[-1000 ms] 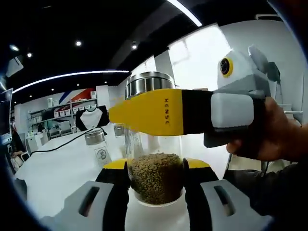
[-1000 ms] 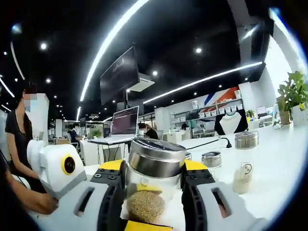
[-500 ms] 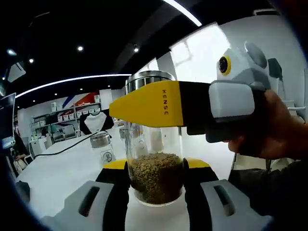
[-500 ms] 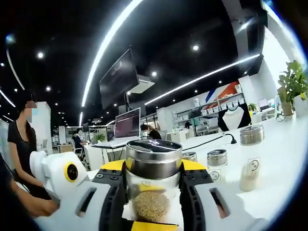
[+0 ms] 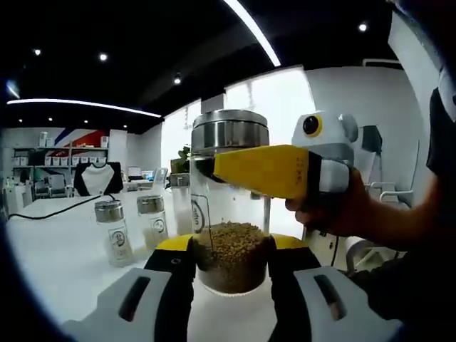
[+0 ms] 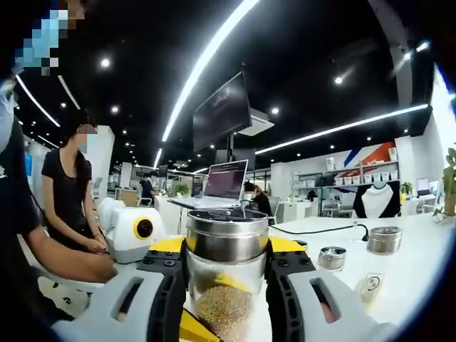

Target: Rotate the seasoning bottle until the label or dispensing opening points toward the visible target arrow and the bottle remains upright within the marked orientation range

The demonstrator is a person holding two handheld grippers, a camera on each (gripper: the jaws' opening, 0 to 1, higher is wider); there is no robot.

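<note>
The seasoning bottle (image 5: 229, 206), a clear glass jar with a steel cap and brown grains filling its lower part, stood upright between both of my tools over the white table (image 5: 50, 242). My left hand-held gripper (image 5: 229, 263) had its two black-and-yellow jaws closed against the bottle's grain-filled lower body. My right hand-held gripper (image 6: 226, 267) clamped the same bottle (image 6: 226, 274) higher up, just under the steel cap; in the left gripper view that tool (image 5: 274, 171) reached in from the right, its yellow jaw lying across the glass below the cap, with my hand (image 5: 331, 210) wrapped around its grey body. On the table beyond the bottle stood two smaller capped jars (image 5: 114, 231), close together and well apart from the one I held. In the right gripper view, more small jars (image 6: 333, 258) sat on the table near a black cable (image 6: 313, 229), and a person in a black top (image 6: 68, 192) stood off to the left
</note>
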